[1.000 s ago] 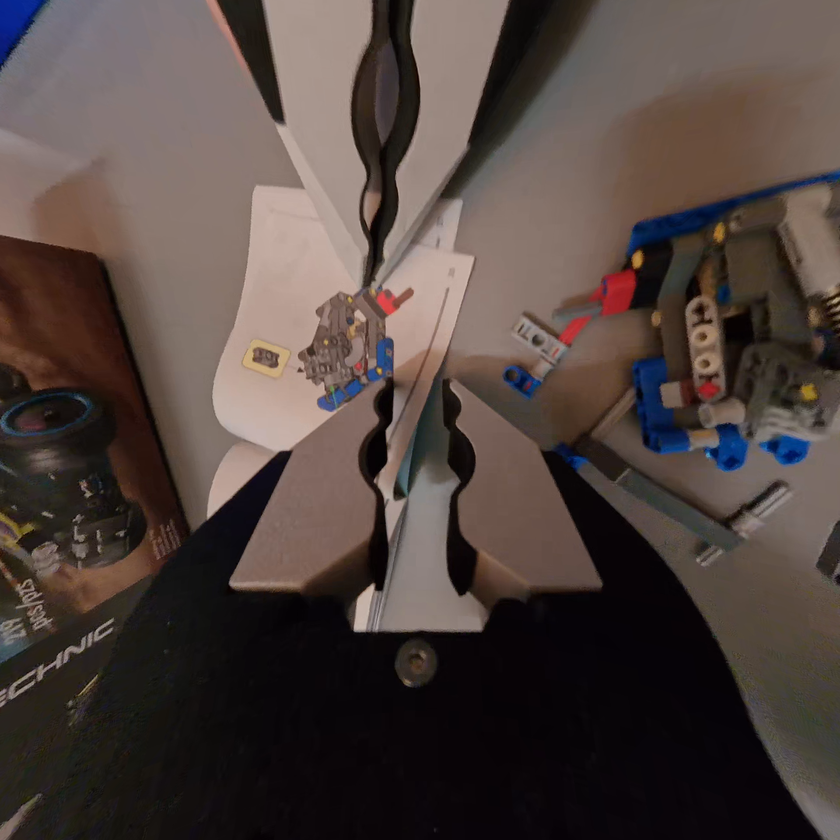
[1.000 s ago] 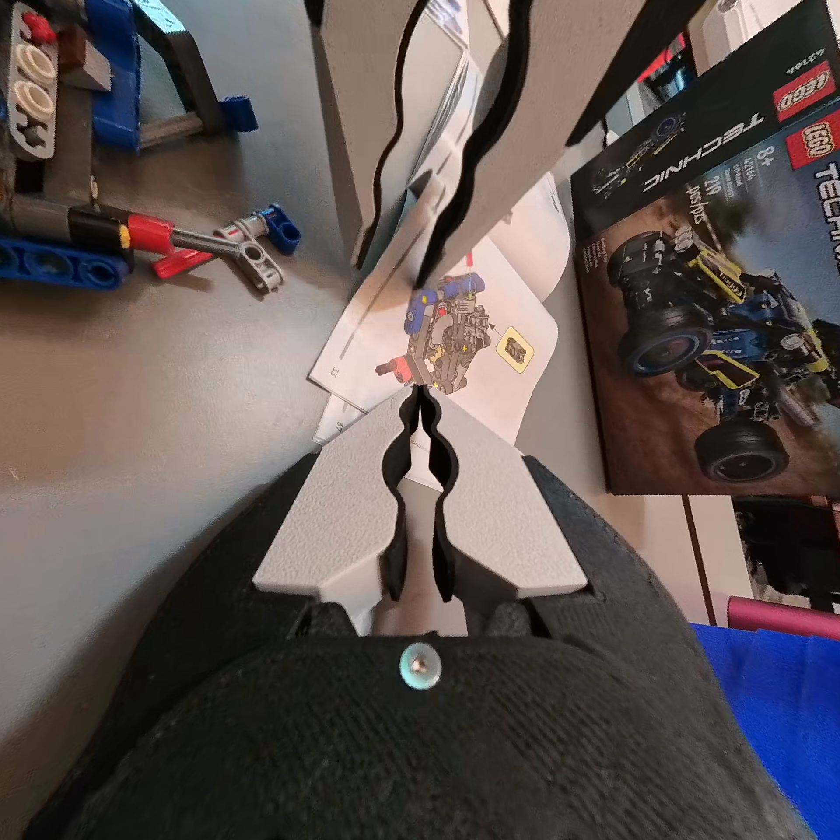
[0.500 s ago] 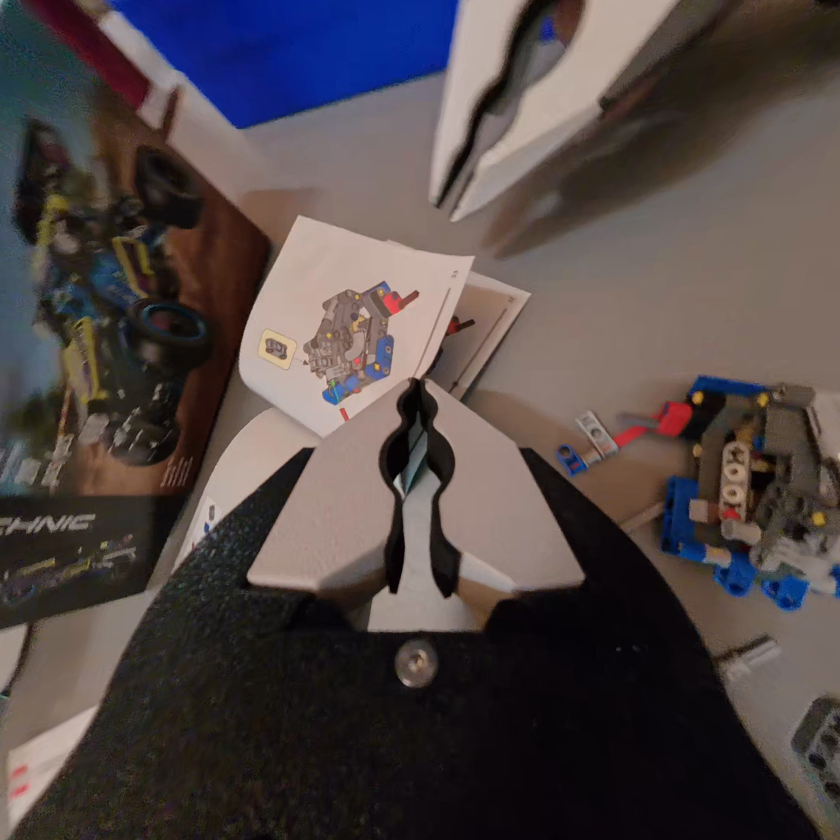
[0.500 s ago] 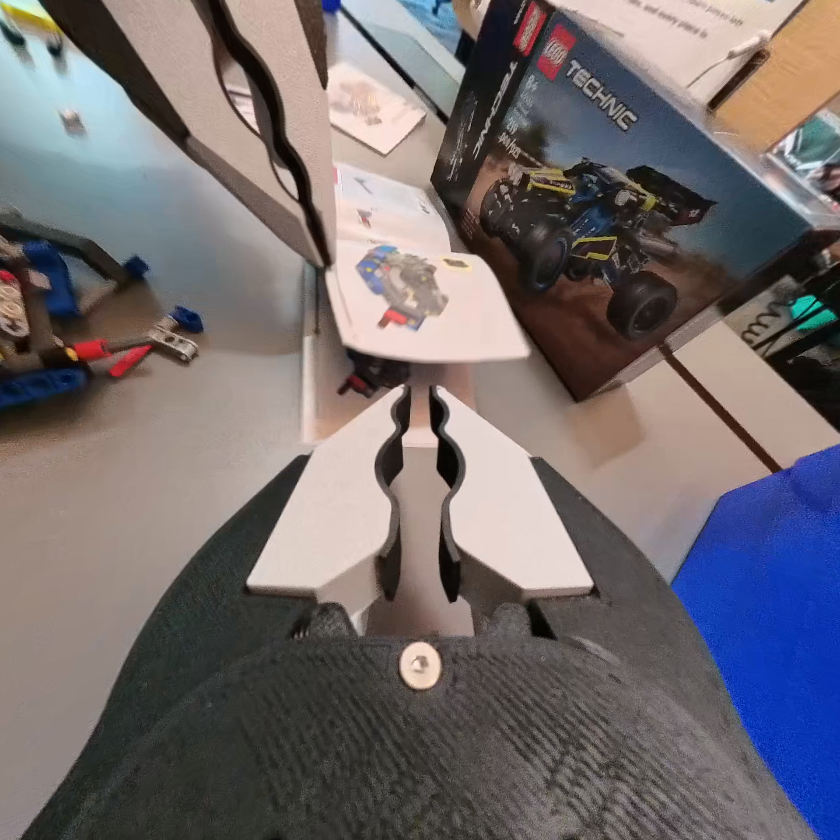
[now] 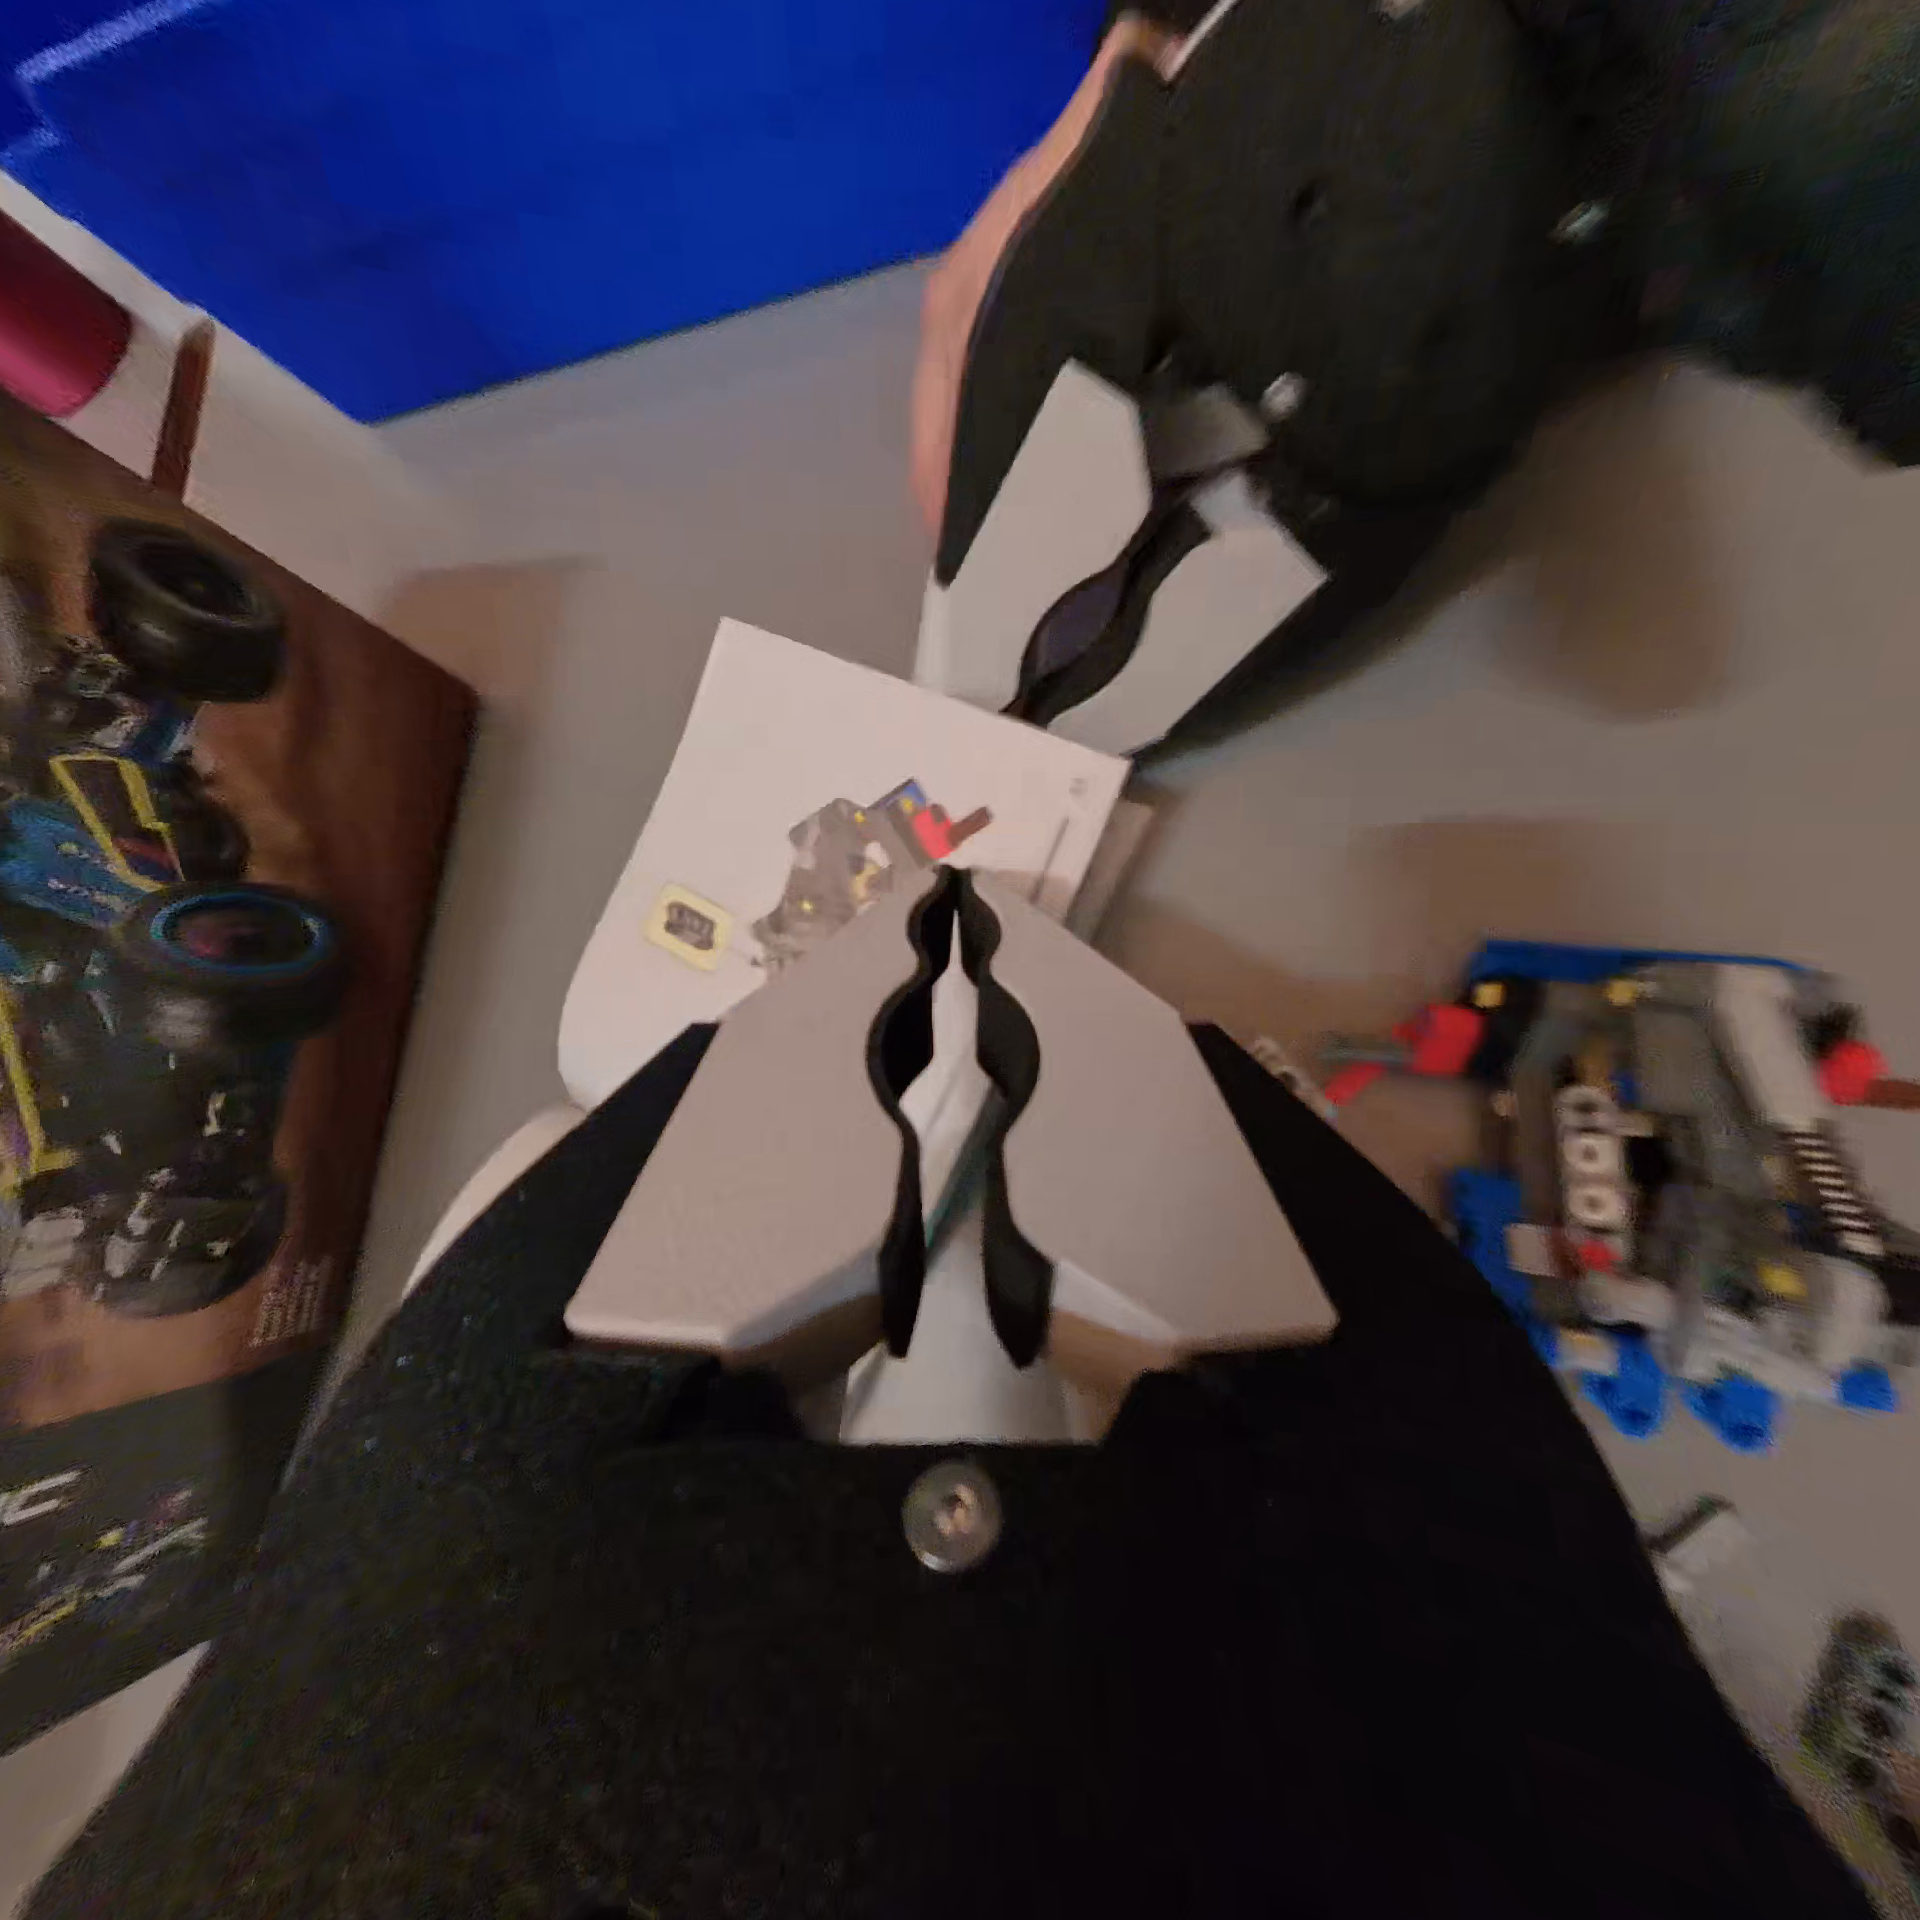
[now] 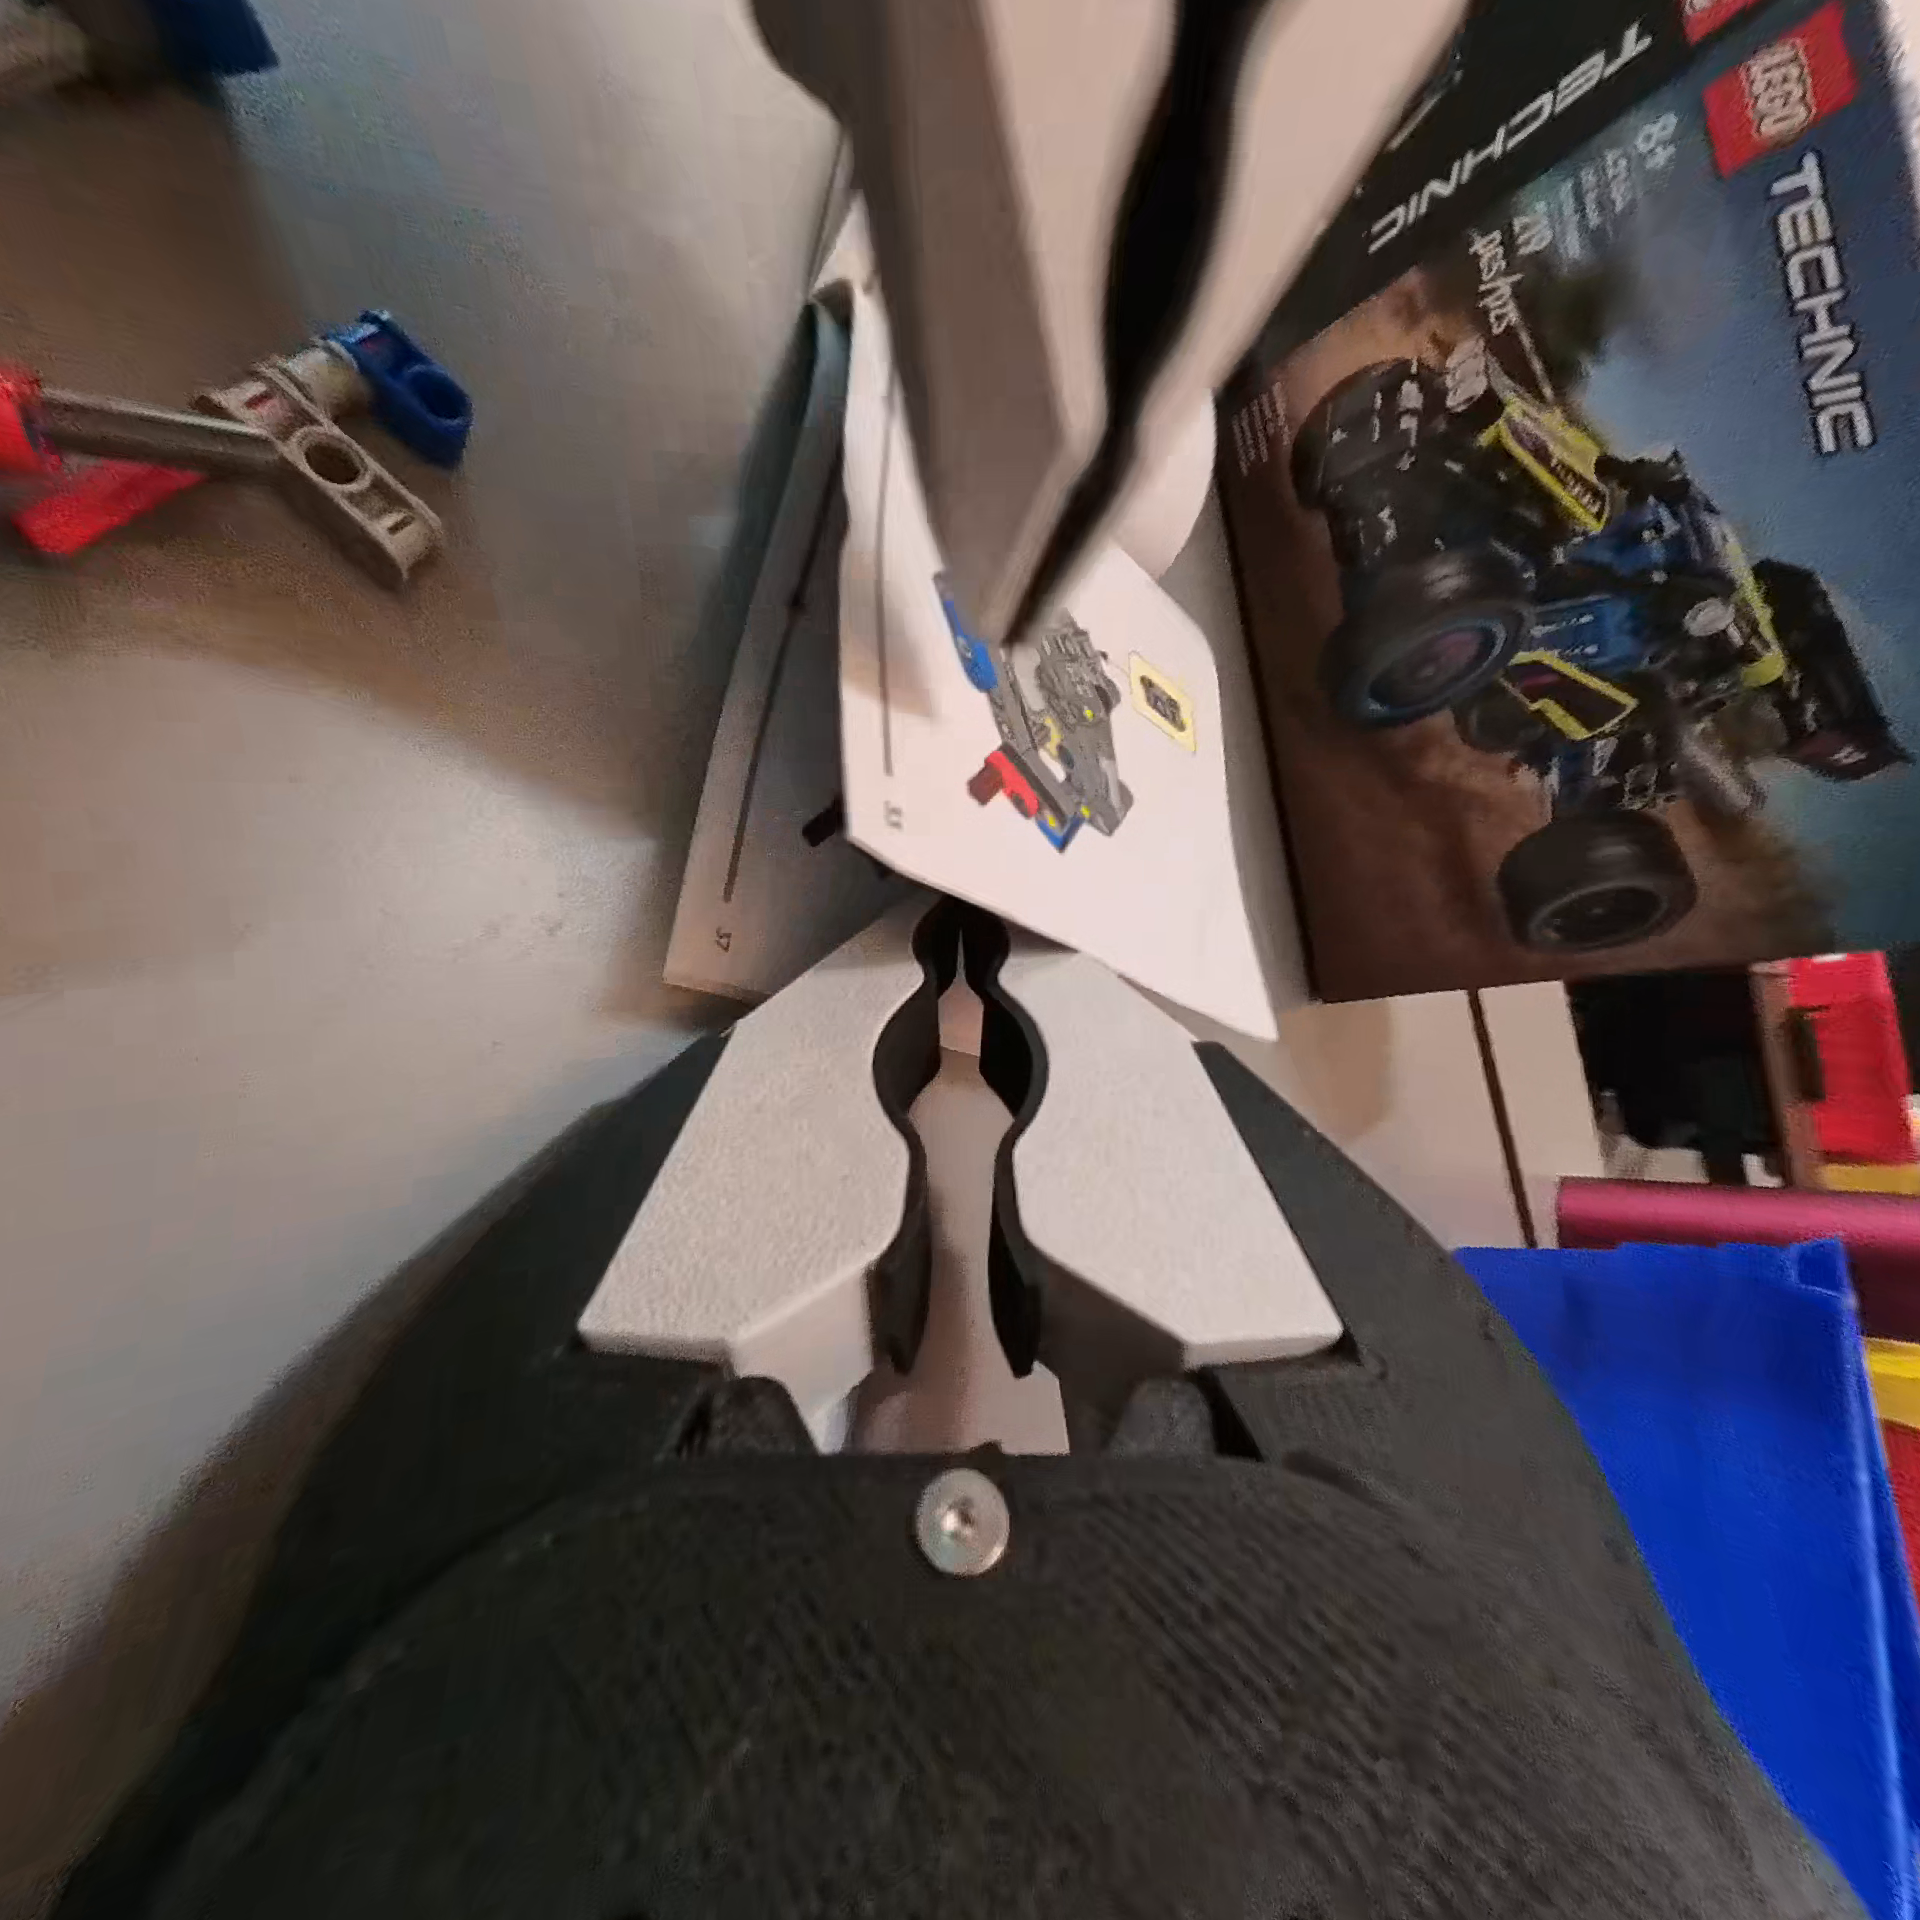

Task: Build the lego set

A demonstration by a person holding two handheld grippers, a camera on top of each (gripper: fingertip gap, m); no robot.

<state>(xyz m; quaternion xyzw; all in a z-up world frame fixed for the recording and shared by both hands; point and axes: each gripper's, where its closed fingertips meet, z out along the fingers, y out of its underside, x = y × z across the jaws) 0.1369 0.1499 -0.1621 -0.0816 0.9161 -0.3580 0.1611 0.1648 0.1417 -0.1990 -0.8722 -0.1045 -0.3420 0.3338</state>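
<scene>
Left wrist view shows the left hand-held gripper [image 5: 951, 883] in the middle of the frame, low down. Its two fingers are pushed together at the tips, and the tips sit on a white page of the instruction booklet [image 5: 831, 748], right by a little drawing of the model. A thin paper edge shows in the wavy gap between the fingers, but I cannot tell if the page is really pinched there. The right hand-held gripper [image 6: 951, 925] comes in from the upper right of that frame. Its tips are almost closed too, and they meet the far edge of the same page. In the right wrist view that page edge lies just over its tips, and I cannot tell if it has hold of the paper. The page is lifted a bit off the booklet page under it. The lego box [image 6: 1558, 623], with a picture of a buggy on it, lies just beside the booklet, on the right side of the right wrist view. The half-built lego model [image 5: 1683, 1174], gray and blue with some red, sits on the gray table [image 5: 1455, 779] at the right of the left wrist view, well apart from the booklet. A small gray and blue piece [image 6: 343, 457] lies at the upper left of the right wrist view. A big blue thing [image 5: 520, 156] fills the upper left of the left wrist view.
</scene>
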